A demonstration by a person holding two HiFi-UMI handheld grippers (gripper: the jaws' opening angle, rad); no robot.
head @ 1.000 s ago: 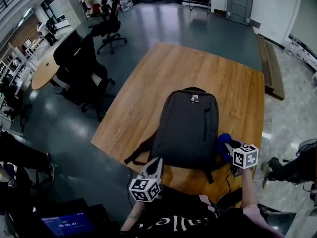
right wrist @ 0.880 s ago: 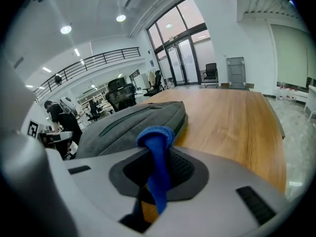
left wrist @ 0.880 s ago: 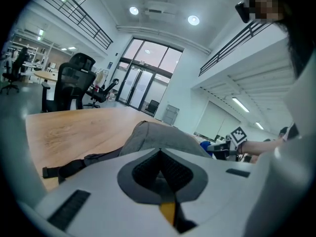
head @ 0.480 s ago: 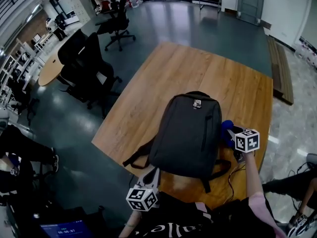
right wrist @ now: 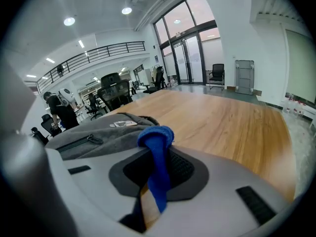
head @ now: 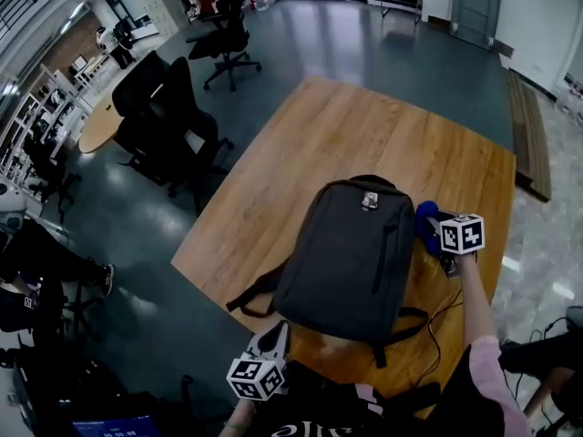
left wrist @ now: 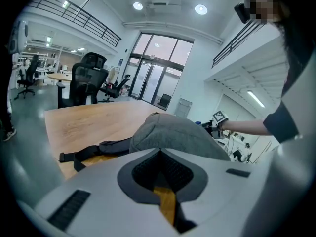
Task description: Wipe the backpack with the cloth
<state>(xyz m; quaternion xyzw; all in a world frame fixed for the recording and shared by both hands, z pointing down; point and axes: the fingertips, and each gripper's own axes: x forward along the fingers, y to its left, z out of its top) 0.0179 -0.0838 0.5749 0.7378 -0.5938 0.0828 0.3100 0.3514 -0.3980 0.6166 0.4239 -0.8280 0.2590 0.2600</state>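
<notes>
Backpack (head: 351,253) lies just left of right gripper (head: 437,230) pinching blue cloth (right wrist: 157,152); sweep leftward firmly, steadying with empty, pressed-together left gripper (head: 276,335).

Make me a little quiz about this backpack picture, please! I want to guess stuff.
1. True or false: the backpack lies on the wooden table.
2. Pick one: what does the right gripper hold? A) a blue cloth B) a red cup C) a pencil
3. Fill the gap: the left gripper has its jaws together and holds ___.

Key: 1 true; 2 A; 3 nothing.
</notes>
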